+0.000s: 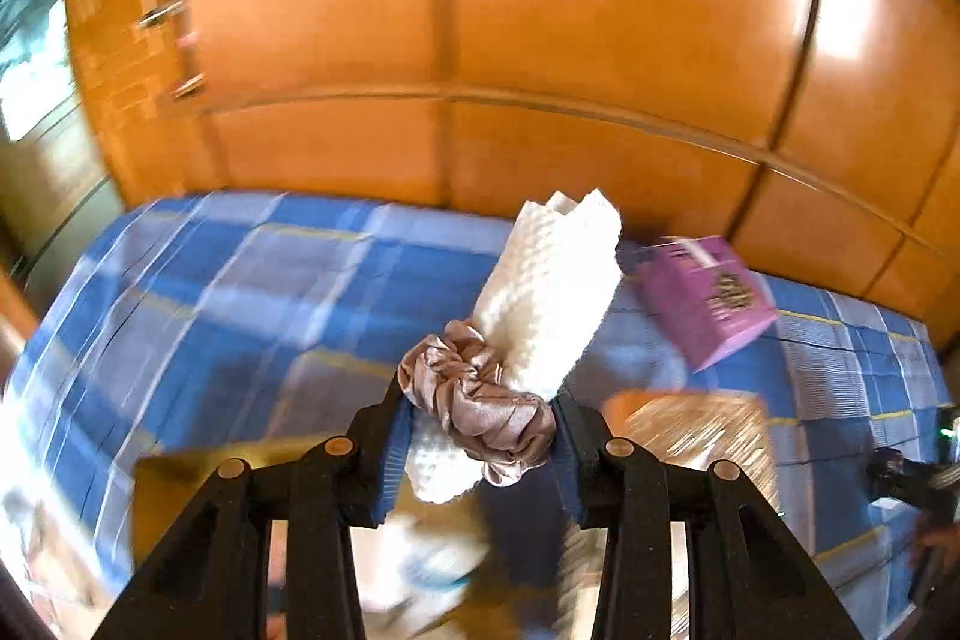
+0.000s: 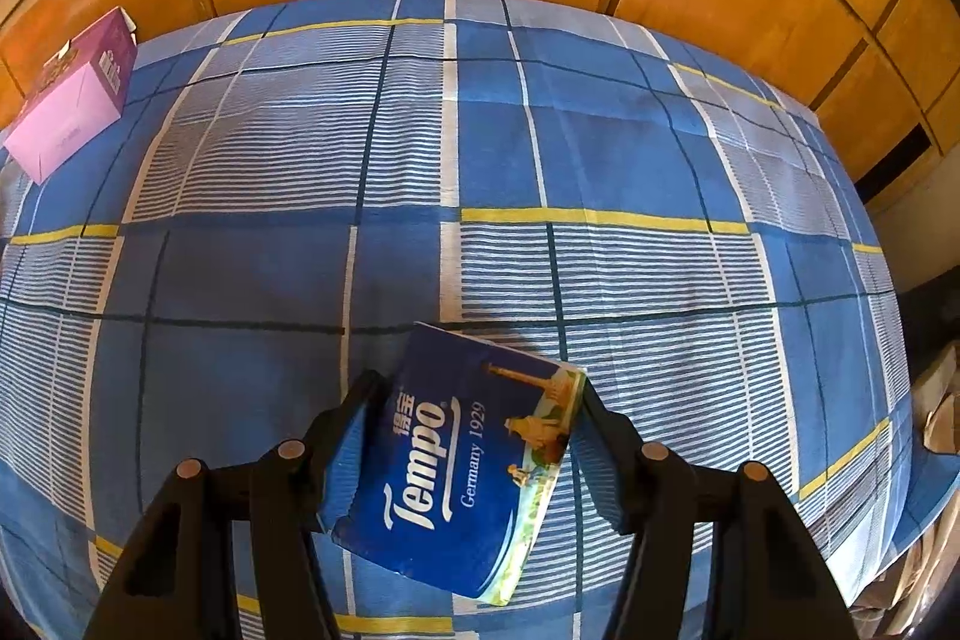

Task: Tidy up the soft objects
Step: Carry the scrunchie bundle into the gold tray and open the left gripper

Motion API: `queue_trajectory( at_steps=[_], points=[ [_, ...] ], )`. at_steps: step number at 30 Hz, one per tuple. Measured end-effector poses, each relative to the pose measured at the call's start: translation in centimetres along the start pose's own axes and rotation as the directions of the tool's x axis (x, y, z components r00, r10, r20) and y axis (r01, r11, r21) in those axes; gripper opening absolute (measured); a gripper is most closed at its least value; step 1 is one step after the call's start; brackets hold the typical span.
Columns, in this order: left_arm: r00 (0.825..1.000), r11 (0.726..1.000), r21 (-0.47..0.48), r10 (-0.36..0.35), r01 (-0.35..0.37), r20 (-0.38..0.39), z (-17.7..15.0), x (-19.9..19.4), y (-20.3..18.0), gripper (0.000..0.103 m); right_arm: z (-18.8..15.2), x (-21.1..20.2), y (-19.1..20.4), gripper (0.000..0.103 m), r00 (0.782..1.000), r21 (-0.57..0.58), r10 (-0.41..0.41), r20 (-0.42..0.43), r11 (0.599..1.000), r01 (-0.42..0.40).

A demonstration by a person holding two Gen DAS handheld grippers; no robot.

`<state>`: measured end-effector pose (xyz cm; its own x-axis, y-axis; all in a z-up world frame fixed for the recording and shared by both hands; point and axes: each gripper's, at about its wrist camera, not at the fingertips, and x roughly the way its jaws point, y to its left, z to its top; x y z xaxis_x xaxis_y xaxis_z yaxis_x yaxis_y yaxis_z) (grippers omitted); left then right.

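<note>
In the left wrist view my left gripper (image 1: 483, 430) is shut on a rolled white knitted cloth (image 1: 549, 292) bound by a dusty-pink satin scrunchie (image 1: 480, 400), held above the blue plaid bed (image 1: 240, 292). The view is motion-blurred. In the right wrist view my right gripper (image 2: 474, 400) is shut on a blue Tempo tissue pack (image 2: 462, 466), held just above the bed (image 2: 540, 148). A purple box (image 1: 708, 298) lies on the bed beyond the cloth; it also shows in the right wrist view (image 2: 72, 100) at the far left.
Orange wooden wardrobe doors (image 1: 480, 10) stand right behind the bed. A woven brown basket (image 1: 696, 436) and blurred items lie under the left gripper. The bed's right edge (image 2: 900, 508) drops to crumpled brown paper.
</note>
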<state>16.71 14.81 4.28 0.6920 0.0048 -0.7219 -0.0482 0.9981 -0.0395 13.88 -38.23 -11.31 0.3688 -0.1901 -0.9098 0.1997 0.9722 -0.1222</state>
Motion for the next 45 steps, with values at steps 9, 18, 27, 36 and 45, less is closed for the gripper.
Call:
queue_trajectory(
  at_steps=[9,18,27,36,45],
  points=[
    [0.986,0.979,-0.12,0.167,-0.167,-0.012,-11.8,-4.1,8.1,0.043,-0.4,-0.3,0.9,0.061,0.998,-0.045,-0.047,0.031,0.998,0.048],
    [0.96,0.952,-0.157,0.275,-0.265,0.049,-15.7,-5.8,8.9,0.048,-0.8,-0.5,1.8,0.058,0.995,-0.059,-0.085,0.054,0.994,0.088],
    [0.966,0.955,-0.162,0.257,-0.247,0.038,-16.9,-5.2,9.5,0.051,-0.9,-0.8,3.0,0.055,0.986,-0.068,-0.151,0.069,0.986,0.155],
    [0.967,0.956,-0.164,0.252,-0.242,0.043,-17.4,-5.3,9.7,0.064,-0.9,-0.9,3.4,0.055,0.98,-0.05,-0.186,0.075,0.98,0.19],
    [0.964,0.953,-0.172,0.261,-0.25,0.045,-17.8,-5.6,10.1,0.075,-0.8,-0.8,3.3,0.055,0.979,-0.036,-0.191,0.072,0.98,0.194]
  ],
)
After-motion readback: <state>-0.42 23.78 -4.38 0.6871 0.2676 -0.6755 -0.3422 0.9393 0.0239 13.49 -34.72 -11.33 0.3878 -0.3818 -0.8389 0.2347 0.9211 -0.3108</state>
